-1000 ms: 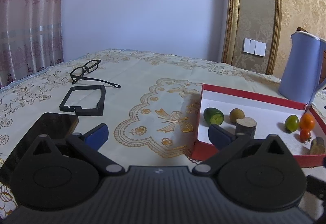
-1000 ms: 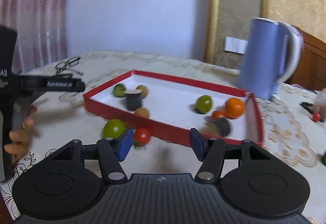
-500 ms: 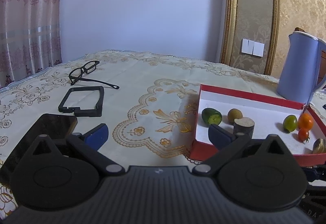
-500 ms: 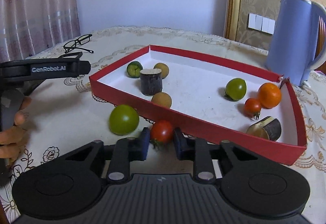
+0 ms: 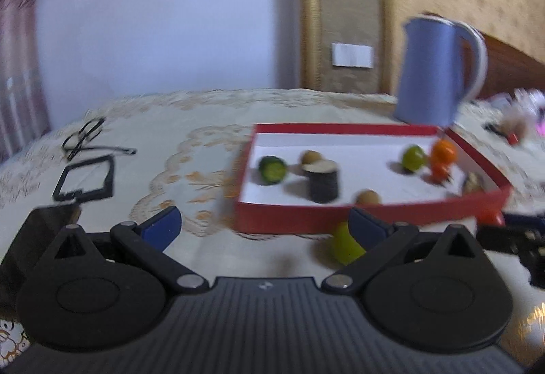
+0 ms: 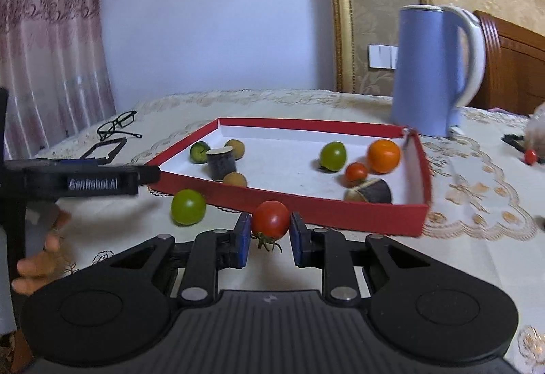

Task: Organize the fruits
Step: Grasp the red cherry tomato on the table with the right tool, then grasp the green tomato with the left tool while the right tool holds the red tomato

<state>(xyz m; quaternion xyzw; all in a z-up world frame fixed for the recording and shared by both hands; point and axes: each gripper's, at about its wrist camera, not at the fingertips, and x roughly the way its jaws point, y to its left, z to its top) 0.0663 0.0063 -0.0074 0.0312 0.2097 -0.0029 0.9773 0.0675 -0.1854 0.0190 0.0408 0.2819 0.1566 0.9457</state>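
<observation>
My right gripper (image 6: 270,232) is shut on a red tomato (image 6: 270,220), held just in front of the near wall of the red tray (image 6: 316,207). A green tomato (image 6: 188,206) lies on the cloth to its left, outside the tray. Inside the tray sit an orange (image 6: 383,156), a green fruit (image 6: 332,154), a small red tomato (image 6: 356,171), brown round fruits and dark cut pieces. My left gripper (image 5: 264,229) is open over the cloth, its right finger beside the green tomato (image 5: 344,246); the tray (image 5: 299,215) lies just beyond. The left wrist view is blurred.
A blue kettle (image 6: 432,71) stands behind the tray's far right corner. Glasses (image 6: 117,123) and a black frame (image 6: 105,149) lie far left; a dark phone (image 5: 37,231) sits near my left gripper. Small items (image 6: 529,156) lie at the right.
The right gripper closed on the red tomato and lifted it slightly off the cloth. The left gripper swung right, bringing the tray and green tomato before it.
</observation>
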